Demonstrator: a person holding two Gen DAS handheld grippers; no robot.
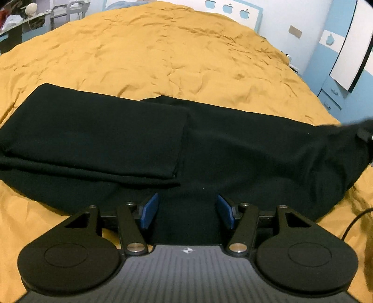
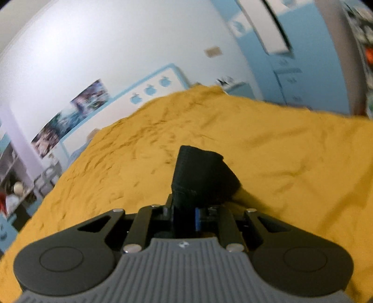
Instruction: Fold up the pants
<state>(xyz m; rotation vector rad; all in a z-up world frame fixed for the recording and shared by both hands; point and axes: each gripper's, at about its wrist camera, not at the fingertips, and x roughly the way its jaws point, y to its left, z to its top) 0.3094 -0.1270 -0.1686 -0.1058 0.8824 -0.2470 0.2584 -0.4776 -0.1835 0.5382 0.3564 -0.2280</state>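
Observation:
Black pants (image 1: 209, 149) lie across a mustard-yellow bed cover (image 1: 163, 51). Their left part is folded over into a flat layer (image 1: 93, 135). Their right end is lifted off the bed at the right edge of the left wrist view. My left gripper (image 1: 187, 209) is open, its blue pads (image 1: 150, 211) apart just above the near edge of the pants. My right gripper (image 2: 186, 209) is shut on a bunched end of the pants (image 2: 200, 177) and holds it above the bed cover (image 2: 279, 151).
A white headboard with blue apple shapes (image 1: 230, 9) stands at the far side of the bed. A blue and white wardrobe (image 1: 342, 70) stands to the right. A desk and chair (image 1: 58, 16) stand at the far left. A dark cable (image 1: 352, 221) lies at the right.

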